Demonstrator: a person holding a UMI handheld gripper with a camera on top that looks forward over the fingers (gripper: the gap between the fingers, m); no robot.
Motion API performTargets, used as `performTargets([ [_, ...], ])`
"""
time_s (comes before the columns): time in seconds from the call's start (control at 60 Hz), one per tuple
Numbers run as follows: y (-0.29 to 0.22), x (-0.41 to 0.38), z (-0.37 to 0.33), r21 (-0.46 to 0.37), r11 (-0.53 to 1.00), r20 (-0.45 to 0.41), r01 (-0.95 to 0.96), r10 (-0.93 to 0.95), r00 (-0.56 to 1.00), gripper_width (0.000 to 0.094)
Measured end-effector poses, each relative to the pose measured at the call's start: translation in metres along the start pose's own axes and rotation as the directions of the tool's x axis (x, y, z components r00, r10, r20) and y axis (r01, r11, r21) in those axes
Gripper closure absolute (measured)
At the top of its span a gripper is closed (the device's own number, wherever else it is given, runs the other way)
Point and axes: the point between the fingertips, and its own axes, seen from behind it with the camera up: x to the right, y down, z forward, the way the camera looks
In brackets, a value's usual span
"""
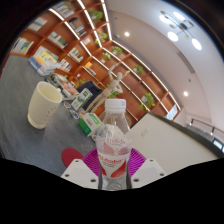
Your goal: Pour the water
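holding water bottle point(115, 135) upright between pink pads point(97, 160), gripper point(113, 165) closed on its lower body, white cap apparently still on. keeping squeeze firm, tilting slowly toward cream cup point(44, 103), off to left on grey table point(40, 140). watching clutter point(88, 100) beside cup; open room above table.

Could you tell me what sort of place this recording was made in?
Probably a library or office reading area: long bookshelves run along the back wall beneath recessed ceiling lights. A water bottle stands gripped between the jaws, with a cream cup beside it on a grey table.
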Motion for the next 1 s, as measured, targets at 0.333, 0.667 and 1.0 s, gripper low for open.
performTargets([
  [0.333, -0.083, -0.017, 0.032, 0.016, 0.711, -0.083, 0.703, -0.7, 0.71, 0.0588],
  [0.667, -0.129, -0.028, 0.037, -0.061, 0.244, -0.159, 0.968, -0.96, 0.232, 0.0567],
  [1.0, -0.153, -0.039, 0.039, -0.087, 0.031, -0.227, 0.996, -0.974, 0.011, 0.0565],
])
